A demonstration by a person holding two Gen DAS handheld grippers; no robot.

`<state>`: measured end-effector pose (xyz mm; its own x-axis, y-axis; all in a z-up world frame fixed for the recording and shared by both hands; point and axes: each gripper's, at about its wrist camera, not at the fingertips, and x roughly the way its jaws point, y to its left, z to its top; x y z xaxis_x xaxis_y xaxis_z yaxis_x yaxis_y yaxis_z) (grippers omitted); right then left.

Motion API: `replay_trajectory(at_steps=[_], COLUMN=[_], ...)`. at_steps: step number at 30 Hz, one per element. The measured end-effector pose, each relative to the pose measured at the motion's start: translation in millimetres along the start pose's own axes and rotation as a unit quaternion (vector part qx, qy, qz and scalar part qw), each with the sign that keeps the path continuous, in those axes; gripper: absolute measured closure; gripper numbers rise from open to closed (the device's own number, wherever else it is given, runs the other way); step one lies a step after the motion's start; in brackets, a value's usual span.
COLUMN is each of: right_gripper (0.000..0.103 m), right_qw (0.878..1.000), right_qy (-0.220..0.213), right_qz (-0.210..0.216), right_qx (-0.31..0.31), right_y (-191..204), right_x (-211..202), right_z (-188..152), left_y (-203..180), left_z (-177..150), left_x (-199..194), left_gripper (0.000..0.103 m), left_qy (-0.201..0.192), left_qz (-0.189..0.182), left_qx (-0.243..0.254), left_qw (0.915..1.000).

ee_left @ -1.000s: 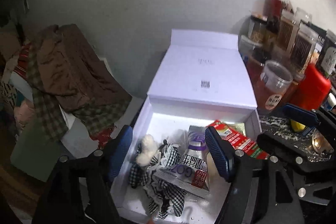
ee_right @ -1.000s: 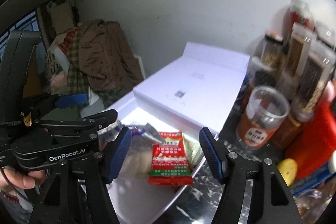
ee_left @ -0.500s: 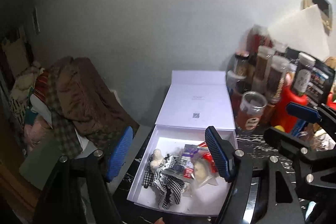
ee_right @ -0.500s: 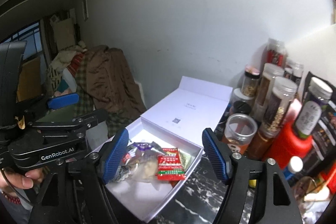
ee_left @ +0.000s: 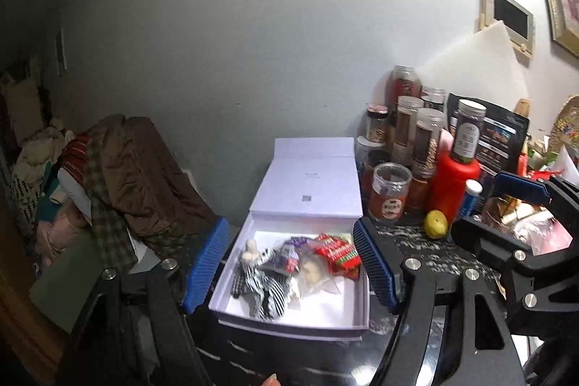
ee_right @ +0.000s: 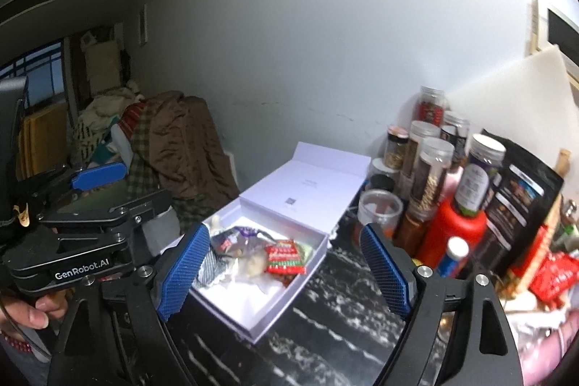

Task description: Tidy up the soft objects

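soft objects (ee_left: pixel 289 268) lie together in an open white box (ee_left: pixel 289 322) on the dark marbled worktop (ee_right: pixel 325 310), toward the box's far half: a black-and-white checked cloth item (ee_left: pixel 258 284) with a small pale plush piece (ee_left: pixel 249 250) at its far left end, a clear packet with purple print (ee_left: pixel 289 254) and a pale lump inside it, and a red snack packet (ee_left: pixel 336 254) at the right, overlapping the clear one. the box's lid (ee_left: pixel 311 187) is folded back and rests sloping toward the wall behind. the left gripper (ee_left: pixel 291 270) hangs above and nearer than the box, its blue-padded jaws apart with nothing between them; in its view the box sits in the gap. the right gripper (ee_right: pixel 286 266) is also clear of the box, and its jaws have just been opening; they stand wide apart and hold nothing, the box and the worktop showing between them. in the right wrist view a hand (ee_right: pixel 29 308) grips the handle of the left gripper at the left edge. right of the box stands a crowd of clear jars (ee_left: pixel 419 136) with spices and grains, a red bottle (ee_left: pixel 452 183), a dark pouch (ee_left: pixel 499 136), and a small lemon (ee_left: pixel 436 223) on the worktop just beside the bottle. left of the worktop, well apart from the box, is a heap of brown and checked clothes (ee_left: pixel 137 179).
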<state>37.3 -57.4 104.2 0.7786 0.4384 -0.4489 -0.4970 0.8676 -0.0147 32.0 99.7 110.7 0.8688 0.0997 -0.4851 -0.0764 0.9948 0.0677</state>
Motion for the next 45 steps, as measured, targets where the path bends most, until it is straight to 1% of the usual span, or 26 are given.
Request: replay_trajectory(at_steps=[9, 13, 18, 22, 25, 27, 34, 40, 45], right_gripper=[0.013, 0.013, 0.013, 0.013, 0.013, 0.013, 0.013, 0.013, 0.013], right_qw=[1.0, 0.999, 0.999, 0.998, 0.998, 0.998, 0.999, 0.999, 0.999], right_qy=[0.013, 0.024, 0.04, 0.047, 0.047, 0.044, 0.035, 0.032, 0.035], right_qz=[-0.026, -0.029, -0.032, -0.027, -0.02, -0.022, -0.023, -0.02, -0.025], right_qx=[0.008, 0.012, 0.011, 0.019, 0.026, 0.025, 0.022, 0.022, 0.027], right_y=[12, 21, 31, 34, 33, 31, 29, 30, 30], right_x=[-22, -26, -25, -23, -23, -24, -31, -35, -36], right_z=[-38, -54, -73, -85, -89, -90, -87, -89, -93], left_y=[-8, -8, -8, -8, -10, -11, -13, -14, -13], left_z=[-44, -62, -81, -93, -95, -93, -88, -89, -93], left_x=[-20, -22, -23, -20, -20, -22, -35, -38, -38], left_gripper=[0.031, 0.031, 0.031, 0.031, 0.031, 0.031, 0.031, 0.031, 0.031], left_qy=[0.025, 0.045, 0.059, 0.073, 0.077, 0.071, 0.051, 0.053, 0.064], left_qz=[-0.006, -0.007, -0.005, -0.006, 0.001, 0.005, 0.001, -0.002, -0.006], left_qx=[-0.004, -0.013, -0.015, -0.017, -0.011, -0.012, -0.021, -0.024, -0.025], left_qw=[0.9997, 0.9989, 0.9981, 0.9971, 0.997, 0.9974, 0.9985, 0.9983, 0.9976])
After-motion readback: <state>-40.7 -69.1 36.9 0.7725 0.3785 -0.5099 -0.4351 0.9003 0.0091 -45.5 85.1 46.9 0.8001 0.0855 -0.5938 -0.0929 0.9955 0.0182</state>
